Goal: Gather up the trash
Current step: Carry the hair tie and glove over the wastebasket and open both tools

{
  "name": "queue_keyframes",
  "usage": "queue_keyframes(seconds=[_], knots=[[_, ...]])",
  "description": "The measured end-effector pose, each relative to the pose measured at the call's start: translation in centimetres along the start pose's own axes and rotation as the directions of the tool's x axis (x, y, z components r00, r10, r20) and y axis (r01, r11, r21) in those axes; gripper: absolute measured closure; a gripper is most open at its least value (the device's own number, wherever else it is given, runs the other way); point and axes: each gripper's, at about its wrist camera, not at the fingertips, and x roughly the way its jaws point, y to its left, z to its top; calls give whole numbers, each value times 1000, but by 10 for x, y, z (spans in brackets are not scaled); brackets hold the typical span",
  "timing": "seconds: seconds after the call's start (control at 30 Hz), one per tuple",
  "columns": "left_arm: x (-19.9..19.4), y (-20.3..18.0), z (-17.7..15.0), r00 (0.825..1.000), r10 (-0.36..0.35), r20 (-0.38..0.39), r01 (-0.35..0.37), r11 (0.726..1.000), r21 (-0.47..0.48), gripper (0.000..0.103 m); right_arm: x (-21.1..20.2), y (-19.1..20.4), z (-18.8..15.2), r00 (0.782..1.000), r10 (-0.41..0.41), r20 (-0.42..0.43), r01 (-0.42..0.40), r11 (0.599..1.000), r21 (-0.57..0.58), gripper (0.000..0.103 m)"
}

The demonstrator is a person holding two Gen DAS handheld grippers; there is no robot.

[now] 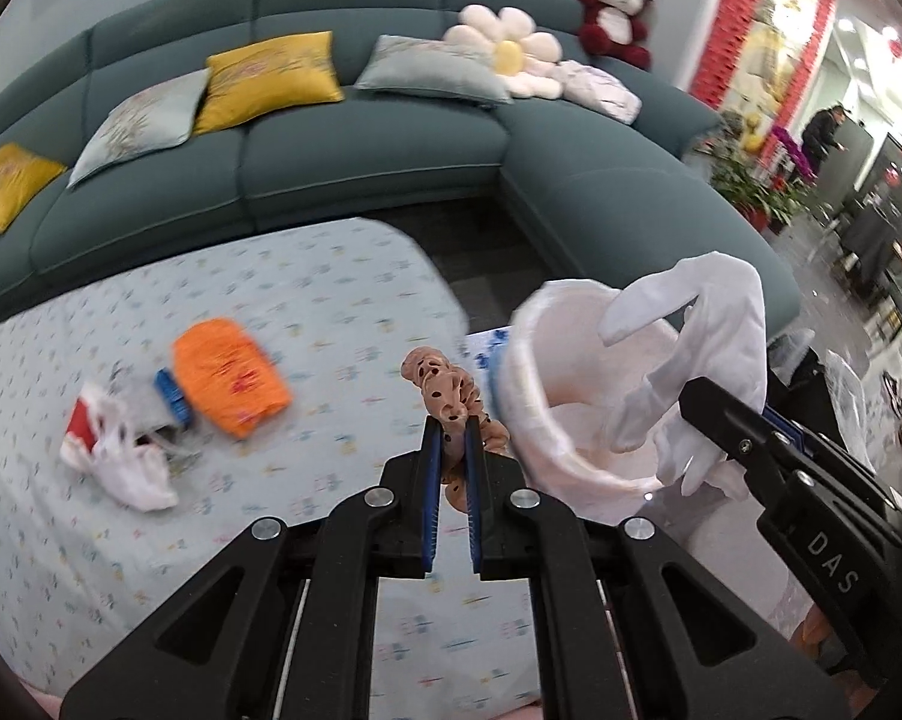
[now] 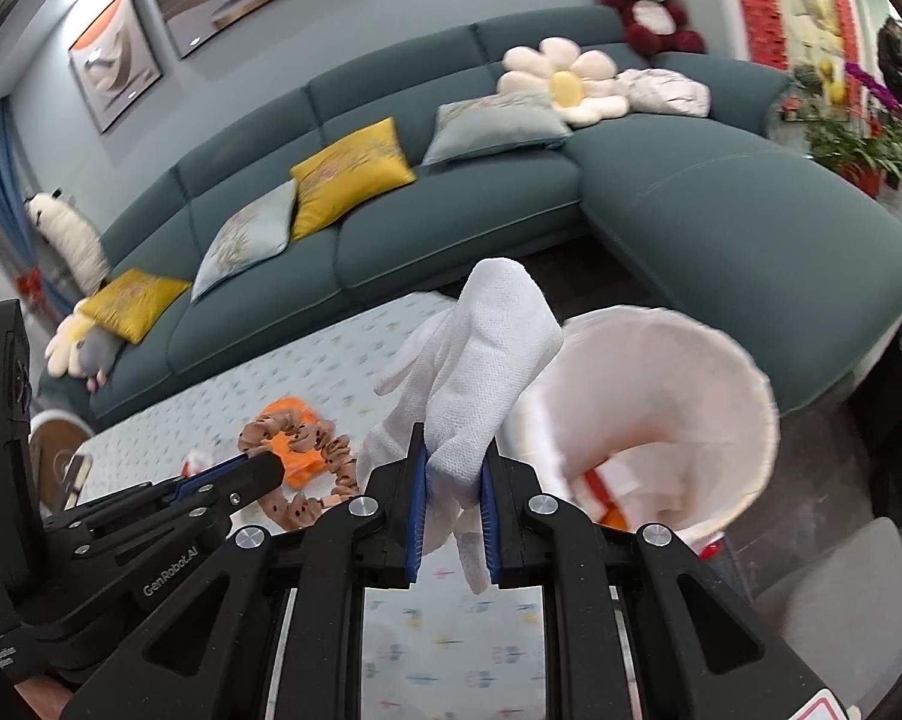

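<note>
My left gripper (image 1: pixel 451 420) pinches a brown spotted scrunchie (image 1: pixel 445 384), its blue pads (image 1: pixel 432 468) pressed in on the fabric; the free loop stands above the fingertips. The right wrist view shows the same scrunchie (image 2: pixel 307 462) hanging from the left gripper (image 2: pixel 265 465) just above the table.

My right gripper (image 2: pixel 451 468) pinches a white glove (image 2: pixel 481 360), which rises between the pads and droops below them. In the left wrist view the glove (image 1: pixel 709 360) hangs over the open mouth of the bin (image 1: pixel 547 396), held there by the right gripper (image 1: pixel 700 399).

The bin (image 2: pixel 745 396), lined in pale pink, stands just beside the table's (image 1: pixel 271 276) rounded corner. Inside it I see red, white and orange scraps (image 2: pixel 607 498), though what they are is not clear from this angle.

Left on the patterned tablecloth: an orange packet (image 1: pixel 229 381), a small blue item (image 1: pixel 172 402) touching it, and a crumpled red and white wrapper (image 1: pixel 121 450) just beside that; motion blur softens all three.

Behind the table runs a teal sofa (image 1: pixel 361 156) with cushions (image 1: pixel 271 81) and a red plush bear (image 1: pixel 616 12).
</note>
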Motion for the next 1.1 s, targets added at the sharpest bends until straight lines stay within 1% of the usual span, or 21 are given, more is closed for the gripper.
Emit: queue_keyframes(seconds=[0.17,0.5,0.8,0.97,1.0,1.03,1.07,1.1], knots=[[11,-40,8,1000,-31,-5,31,998,53,96,-10,-35,6,999,-38,20,37,999,35,88],[36,-95,20,994,-104,-19,105,986,128,95,-15,-90,14,994,-99,37,95,991,90,88],[62,-115,32,990,-137,-46,142,981,136,93,-6,-117,19,992,-126,27,122,987,106,88],[73,-118,38,987,-153,-54,158,981,108,92,5,-121,22,991,-130,13,128,987,93,88],[74,-118,39,986,-157,-54,162,982,98,86,8,-120,23,991,-131,11,129,988,88,87],[76,-117,40,986,-158,-52,163,983,89,73,9,-120,24,991,-131,10,130,988,85,87],[77,-118,40,986,-156,-53,160,984,84,65,11,-120,25,991,-133,10,131,988,81,83],[77,-117,41,987,-154,-47,157,985,76,57,13,-119,26,990,-137,11,136,987,81,82]])
